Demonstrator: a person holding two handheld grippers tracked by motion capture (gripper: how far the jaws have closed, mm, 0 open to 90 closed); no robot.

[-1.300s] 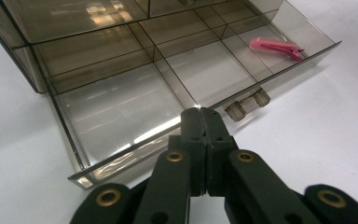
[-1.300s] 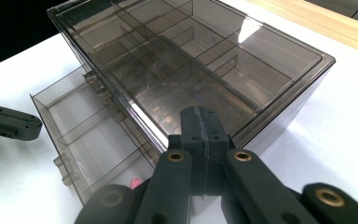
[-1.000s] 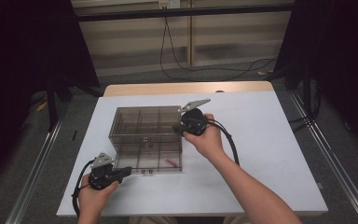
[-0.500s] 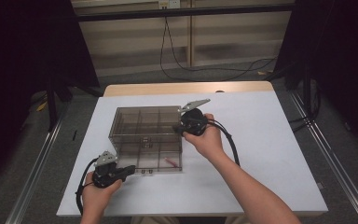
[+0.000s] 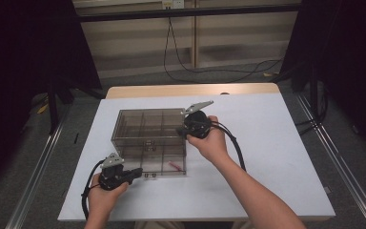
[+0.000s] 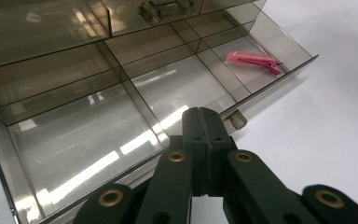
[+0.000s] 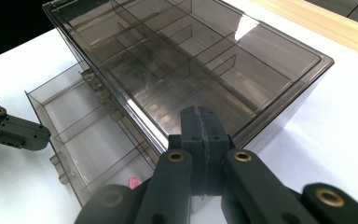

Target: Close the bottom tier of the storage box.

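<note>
A smoky clear drawer cabinet [image 5: 145,131] stands on the white table. Its bottom drawer [image 5: 164,168] is pulled out toward me, and a pink hair clip [image 5: 174,166] lies in its right compartment. My left gripper [image 5: 139,173] is shut and empty, its tip at the drawer's front wall beside a small handle [image 6: 237,120]. In the left gripper view the pink clip [image 6: 254,60] lies beyond the shut jaws [image 6: 207,116]. My right gripper [image 5: 184,132] is shut and empty, pressed against the cabinet's near right top edge [image 7: 199,116]. The open drawer [image 7: 88,140] and the left gripper [image 7: 39,135] appear at the left of the right gripper view.
White table surface [image 5: 276,152] stretches to the right of the cabinet, with a wooden strip [image 5: 190,89] along its far edge. Cables trail from both grippers, and metal rails [image 5: 331,157] run along the table's sides.
My left gripper has edged slightly right toward the drawer's front. The right gripper and the cabinet have stayed put.
</note>
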